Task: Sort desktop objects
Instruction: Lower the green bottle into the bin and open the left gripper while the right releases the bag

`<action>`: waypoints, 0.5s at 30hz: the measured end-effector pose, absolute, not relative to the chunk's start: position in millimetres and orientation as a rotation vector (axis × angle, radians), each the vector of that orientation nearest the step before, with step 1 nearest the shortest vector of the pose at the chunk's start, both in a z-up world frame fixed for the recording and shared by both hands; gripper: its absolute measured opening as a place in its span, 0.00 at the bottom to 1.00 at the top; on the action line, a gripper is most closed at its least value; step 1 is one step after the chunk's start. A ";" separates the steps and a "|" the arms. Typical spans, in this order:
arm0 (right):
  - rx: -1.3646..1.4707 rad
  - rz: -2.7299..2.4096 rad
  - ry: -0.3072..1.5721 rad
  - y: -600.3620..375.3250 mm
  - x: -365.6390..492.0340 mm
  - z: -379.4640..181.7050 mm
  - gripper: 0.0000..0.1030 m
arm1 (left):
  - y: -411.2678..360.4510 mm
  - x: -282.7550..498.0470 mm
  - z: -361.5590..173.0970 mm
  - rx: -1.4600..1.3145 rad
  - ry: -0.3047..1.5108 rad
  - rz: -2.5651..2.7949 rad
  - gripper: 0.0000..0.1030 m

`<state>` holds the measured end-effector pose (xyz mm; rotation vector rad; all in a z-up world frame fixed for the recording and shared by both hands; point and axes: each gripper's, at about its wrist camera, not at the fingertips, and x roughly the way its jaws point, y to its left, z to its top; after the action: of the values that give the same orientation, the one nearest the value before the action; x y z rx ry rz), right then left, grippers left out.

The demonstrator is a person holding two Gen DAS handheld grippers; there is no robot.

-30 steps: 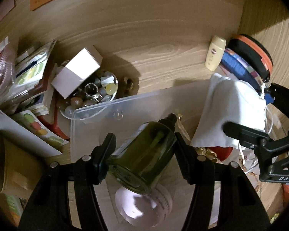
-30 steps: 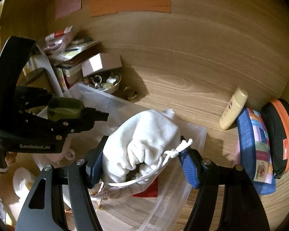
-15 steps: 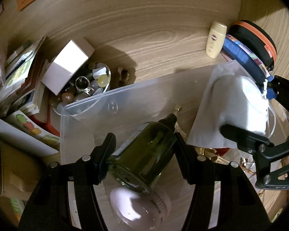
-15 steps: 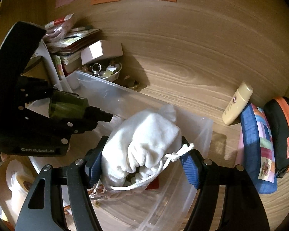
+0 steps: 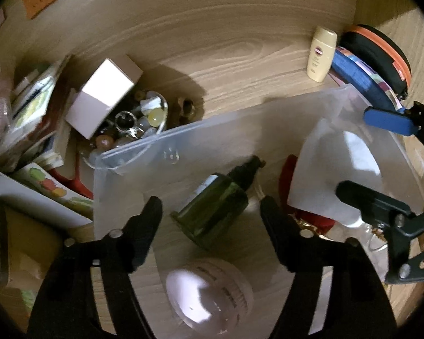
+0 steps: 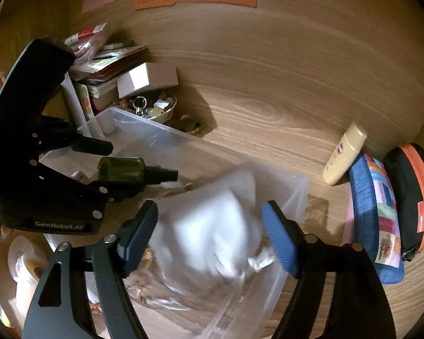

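The desk (image 5: 240,56) fills both views. A clear bin (image 5: 183,147) spans the lower middle of the left view. In it, at right, lies a white pouch (image 5: 339,175), blurred in the right view between the right gripper (image 6: 210,231), whose jaws are opening, pads clear of it. The left gripper (image 5: 210,206) is opening too; a green bottle (image 5: 212,212) lies tilted between its jaws, untouched, inside the bin. Lower centre sits a white jar (image 5: 209,291). A cream tube (image 5: 320,53) lies upper right.
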<state>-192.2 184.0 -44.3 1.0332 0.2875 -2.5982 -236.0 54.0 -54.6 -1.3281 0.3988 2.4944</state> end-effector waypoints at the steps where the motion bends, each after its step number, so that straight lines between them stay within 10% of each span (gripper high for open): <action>1: 1.024 -2.603 0.282 184.6 -191.1 -43.3 0.78 | 53.4 -234.9 -53.6 -1.320 0.404 2.508 0.76; 15: 0.974 -2.637 0.213 194.5 -181.4 -25.5 0.84 | 40.4 -212.5 -26.9 -1.246 0.432 2.611 0.87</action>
<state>-181.4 194.5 -25.5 0.9741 0.2130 -2.6372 -212.5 40.4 -26.9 -1.2457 0.4320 2.6114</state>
